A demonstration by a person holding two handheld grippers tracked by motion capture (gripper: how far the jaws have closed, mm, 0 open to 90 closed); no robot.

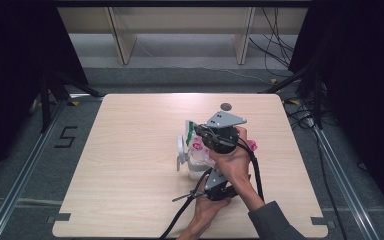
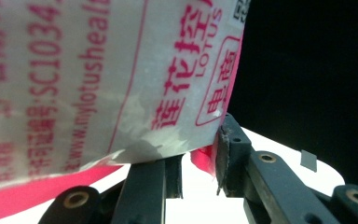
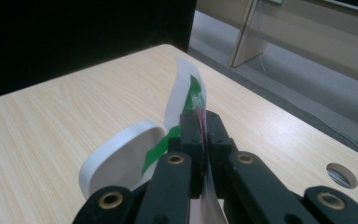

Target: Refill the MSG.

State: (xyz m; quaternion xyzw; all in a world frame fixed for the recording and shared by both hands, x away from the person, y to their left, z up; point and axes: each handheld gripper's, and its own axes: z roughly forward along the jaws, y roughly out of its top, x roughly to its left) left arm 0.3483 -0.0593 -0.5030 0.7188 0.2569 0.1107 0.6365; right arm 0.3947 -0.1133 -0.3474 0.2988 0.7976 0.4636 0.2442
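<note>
The right gripper [image 3: 204,133] has its black jaws pressed together on a thin white-and-green pouch [image 3: 186,93] edge rising toward twelve o'clock — a white lid [image 3: 121,156] at nine, a table [image 3: 51,121] hole [image 3: 341,175] at three.

Wooden table [image 1: 130,165] with round hole [image 1: 225,106]; floor marking "5" [image 1: 66,136]; loose cables [image 1: 275,40]; wooden frame legs [image 1: 121,42].

Even overhead light falls on the pale bench [image 1: 130,165] in the high view, with soft shadows under the hands; the surroundings sink into black at both sides; in the left gripper view the printed packet [image 2: 98,79] is close and blurred, the bench behind it glaring white; the right gripper view is dim but fairly sharp.
</note>
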